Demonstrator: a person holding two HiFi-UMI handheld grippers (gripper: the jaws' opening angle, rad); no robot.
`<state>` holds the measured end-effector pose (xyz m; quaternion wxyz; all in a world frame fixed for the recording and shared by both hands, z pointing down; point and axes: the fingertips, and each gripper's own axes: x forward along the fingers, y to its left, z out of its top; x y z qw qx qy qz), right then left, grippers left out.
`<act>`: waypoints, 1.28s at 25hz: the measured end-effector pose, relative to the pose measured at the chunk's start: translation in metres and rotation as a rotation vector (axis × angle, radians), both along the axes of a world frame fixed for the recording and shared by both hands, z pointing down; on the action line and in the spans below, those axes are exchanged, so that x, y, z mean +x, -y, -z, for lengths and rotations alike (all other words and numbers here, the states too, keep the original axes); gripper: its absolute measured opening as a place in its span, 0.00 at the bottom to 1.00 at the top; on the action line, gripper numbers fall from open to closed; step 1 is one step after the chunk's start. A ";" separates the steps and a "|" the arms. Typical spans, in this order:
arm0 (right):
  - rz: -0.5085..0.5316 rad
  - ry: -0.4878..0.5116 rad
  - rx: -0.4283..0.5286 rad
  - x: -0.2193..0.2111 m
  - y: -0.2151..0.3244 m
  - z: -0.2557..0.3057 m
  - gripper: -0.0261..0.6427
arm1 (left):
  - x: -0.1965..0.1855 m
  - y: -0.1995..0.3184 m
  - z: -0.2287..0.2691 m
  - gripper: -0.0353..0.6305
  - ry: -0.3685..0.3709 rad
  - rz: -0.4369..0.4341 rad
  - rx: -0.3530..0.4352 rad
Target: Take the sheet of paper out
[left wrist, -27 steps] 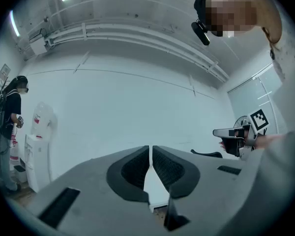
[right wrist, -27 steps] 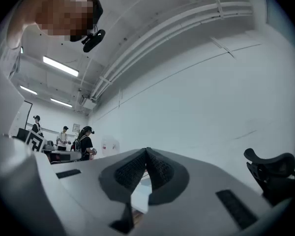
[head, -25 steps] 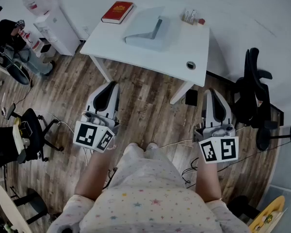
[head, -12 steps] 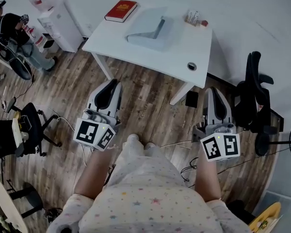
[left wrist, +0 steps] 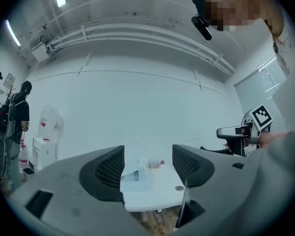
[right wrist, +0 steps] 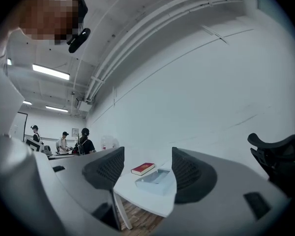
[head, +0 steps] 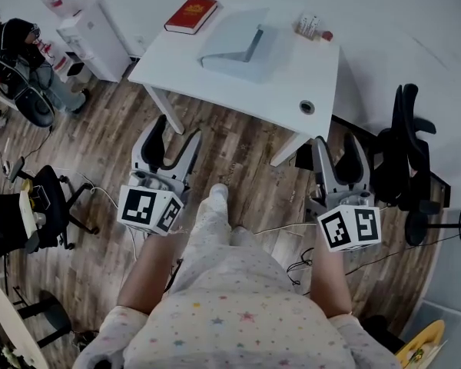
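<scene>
A pale grey-blue paper holder (head: 238,44) lies on the white table (head: 215,83); it also shows between the jaws in the left gripper view (left wrist: 133,176) and the right gripper view (right wrist: 156,180). I cannot make out a separate sheet of paper in it. My left gripper (head: 175,135) hangs open over the wooden floor, short of the table's near edge. To the right, my right gripper (head: 339,146) is open too, below the table's near right corner. Neither holds anything.
A red book (head: 190,15) (right wrist: 143,168) lies at the table's far left, small bottles (head: 311,28) at its far right, a cable hole (head: 307,107) near the front. A black office chair (head: 403,152) stands right, a water dispenser (head: 84,37) and seated people left.
Both grippers, shut in the earlier frames, now stand open. The person has stepped a foot forward and the table sits slightly nearer.
</scene>
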<state>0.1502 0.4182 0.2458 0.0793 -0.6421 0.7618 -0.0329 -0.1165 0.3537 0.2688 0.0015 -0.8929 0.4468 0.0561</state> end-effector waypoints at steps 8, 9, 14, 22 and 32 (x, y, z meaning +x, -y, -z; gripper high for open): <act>-0.001 -0.013 -0.015 -0.009 0.065 0.000 0.47 | 0.002 0.068 -0.002 0.47 -0.001 -0.036 -0.009; -0.004 -0.017 -0.014 -0.010 0.074 0.001 0.47 | 0.000 0.078 -0.002 0.47 -0.001 -0.038 -0.009; -0.033 -0.020 -0.007 -0.017 0.124 0.005 0.47 | -0.004 0.134 -0.002 0.47 -0.002 -0.069 -0.010; -0.096 -0.007 -0.018 -0.027 0.179 0.001 0.47 | -0.009 0.205 -0.005 0.47 -0.004 -0.141 -0.015; -0.131 -0.002 -0.054 -0.028 0.211 -0.011 0.47 | -0.010 0.246 -0.025 0.47 -0.018 -0.169 -0.071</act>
